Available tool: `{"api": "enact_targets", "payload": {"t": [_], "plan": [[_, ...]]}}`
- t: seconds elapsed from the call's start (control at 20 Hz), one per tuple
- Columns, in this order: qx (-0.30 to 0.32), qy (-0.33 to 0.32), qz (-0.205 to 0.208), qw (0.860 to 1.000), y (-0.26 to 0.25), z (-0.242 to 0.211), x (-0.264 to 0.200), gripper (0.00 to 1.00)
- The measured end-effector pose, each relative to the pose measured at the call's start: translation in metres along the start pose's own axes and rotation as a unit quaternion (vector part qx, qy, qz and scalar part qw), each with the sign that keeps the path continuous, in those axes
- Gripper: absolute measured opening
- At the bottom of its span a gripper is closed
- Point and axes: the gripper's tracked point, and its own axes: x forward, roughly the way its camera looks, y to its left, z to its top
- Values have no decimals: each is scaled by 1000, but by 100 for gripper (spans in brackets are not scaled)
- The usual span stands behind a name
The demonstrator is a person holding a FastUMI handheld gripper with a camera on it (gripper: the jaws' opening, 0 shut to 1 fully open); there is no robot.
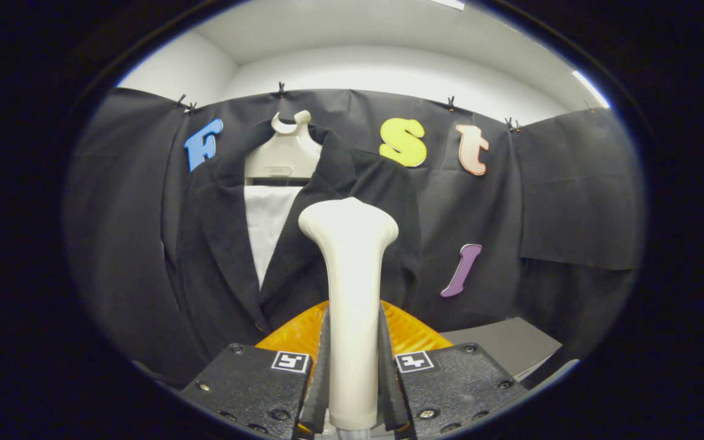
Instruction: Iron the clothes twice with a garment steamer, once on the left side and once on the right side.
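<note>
Gripper view: gripper [354, 373] clamped on garment steamer [350, 293], its head just before the hanging black jacket [217, 256].

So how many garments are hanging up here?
2: a dark jacket on the hanger, and a white shirt showing inside its open front. More may be hidden underneath. The gripper is shut on the steamer, just ahead of the jacket.
</note>
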Motion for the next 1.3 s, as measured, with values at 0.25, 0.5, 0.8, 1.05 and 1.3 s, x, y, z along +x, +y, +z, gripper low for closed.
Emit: {"api": "enact_targets", "payload": {"t": [0.25,0.5,0.8,1.05,1.3], "plan": [[-5,19,4,1000,10,-26,1,38],[-8,41,3,999,13,-55,2,38],[-13,64,3,998,18,-87,1,38],[-16,85,4,996,18,-117,-5,38],[-20,114,8,993,19,-159,-12,38]]}}
